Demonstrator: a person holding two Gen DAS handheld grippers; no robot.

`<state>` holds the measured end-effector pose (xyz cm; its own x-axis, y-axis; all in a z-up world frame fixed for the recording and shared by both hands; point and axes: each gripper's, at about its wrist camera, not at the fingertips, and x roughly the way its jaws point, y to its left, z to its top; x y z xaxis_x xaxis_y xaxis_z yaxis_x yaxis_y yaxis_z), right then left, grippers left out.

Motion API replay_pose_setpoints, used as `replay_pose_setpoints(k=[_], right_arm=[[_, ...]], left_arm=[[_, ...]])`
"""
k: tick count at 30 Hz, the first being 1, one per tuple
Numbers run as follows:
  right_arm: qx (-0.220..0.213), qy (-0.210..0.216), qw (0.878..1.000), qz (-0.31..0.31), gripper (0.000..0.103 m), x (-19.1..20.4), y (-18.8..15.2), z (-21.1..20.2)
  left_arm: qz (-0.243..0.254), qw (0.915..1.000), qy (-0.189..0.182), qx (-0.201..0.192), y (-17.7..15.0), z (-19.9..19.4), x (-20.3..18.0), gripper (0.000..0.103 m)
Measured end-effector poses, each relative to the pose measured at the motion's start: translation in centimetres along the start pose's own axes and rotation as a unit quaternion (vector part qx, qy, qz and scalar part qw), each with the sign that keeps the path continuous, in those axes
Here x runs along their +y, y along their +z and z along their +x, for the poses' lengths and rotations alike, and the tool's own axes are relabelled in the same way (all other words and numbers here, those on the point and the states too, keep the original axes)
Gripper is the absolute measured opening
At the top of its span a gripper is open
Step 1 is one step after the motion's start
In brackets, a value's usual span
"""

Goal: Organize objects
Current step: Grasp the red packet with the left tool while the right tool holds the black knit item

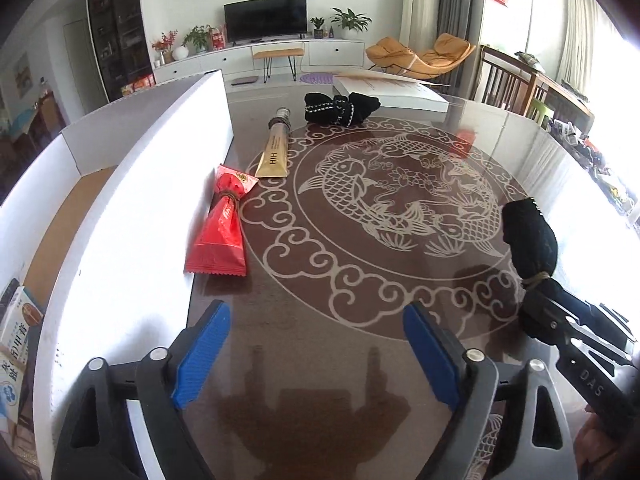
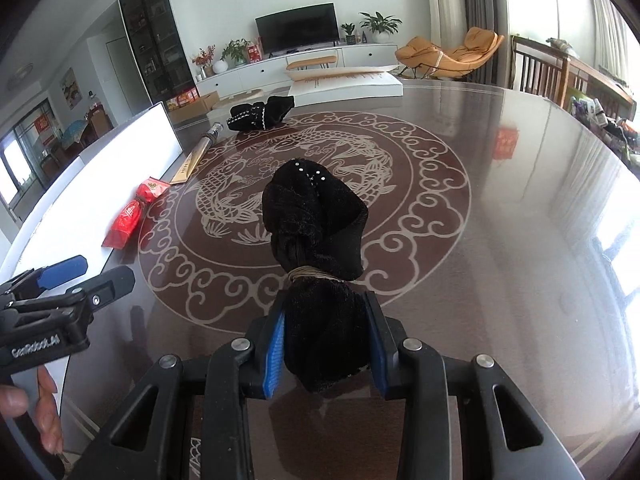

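My right gripper (image 2: 326, 338) is shut on the lower end of a black sock bundle (image 2: 316, 216) tied with a tan band, held above the table. In the left wrist view that sock bundle (image 1: 528, 236) and the right gripper (image 1: 560, 320) show at the right edge. My left gripper (image 1: 316, 356) stands open over bare tabletop, nothing between its blue pads; the right wrist view shows this left gripper (image 2: 80, 276) at the left. A red packet (image 1: 220, 232) and a gold tube (image 1: 276, 148) lie beside the white box (image 1: 132, 184). A second black sock bundle (image 1: 340, 108) lies farther back.
The dark round table (image 1: 360, 360) carries a fish pattern under a glossy top. The tall-walled white box runs along the left edge, with a printed carton (image 1: 16, 328) inside. A flat white box (image 1: 392, 90) lies at the far edge. Wooden chairs (image 1: 516, 84) stand at the right.
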<state>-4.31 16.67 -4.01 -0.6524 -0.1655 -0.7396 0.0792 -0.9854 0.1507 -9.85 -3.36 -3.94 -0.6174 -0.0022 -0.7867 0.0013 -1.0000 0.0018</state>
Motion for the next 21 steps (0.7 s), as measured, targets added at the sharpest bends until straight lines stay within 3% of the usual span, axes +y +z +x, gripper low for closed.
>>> replay_pose_setpoints(k=[3,9,13,18,19,21], right_arm=[[-0.007,-0.002,1.0,0.005,0.036,-0.6,0.0,-0.4],[0.001,0.006,1.0,0.007,0.036,-0.7,-0.3,-0.2],[0.002,0.006,1.0,0.005,0.036,-0.7,-0.6,-0.2],[0.002,0.004,1.0,0.004,0.036,-0.7,-0.7,-0.2],[0.003,0.004,1.0,0.003,0.036,-0.6,-0.7,-0.1],[0.006,0.009,1.0,0.004,0.036,-0.4,-0.5,0.1]], left_arm=[[-0.009,0.9999,0.001,0.01,0.4,1.0,1.5,0.055],[0.027,0.9996,0.01,0.009,0.2,1.9,0.9,0.056],[0.018,0.9998,0.008,0.006,1.1,2.4,1.3,0.056],[0.005,0.9993,0.035,0.016,3.1,4.1,5.6,0.056],[-0.006,0.9992,0.033,0.02,3.4,4.2,6.4,0.057],[-0.009,0.9996,0.01,0.024,3.7,4.2,6.7,0.07]])
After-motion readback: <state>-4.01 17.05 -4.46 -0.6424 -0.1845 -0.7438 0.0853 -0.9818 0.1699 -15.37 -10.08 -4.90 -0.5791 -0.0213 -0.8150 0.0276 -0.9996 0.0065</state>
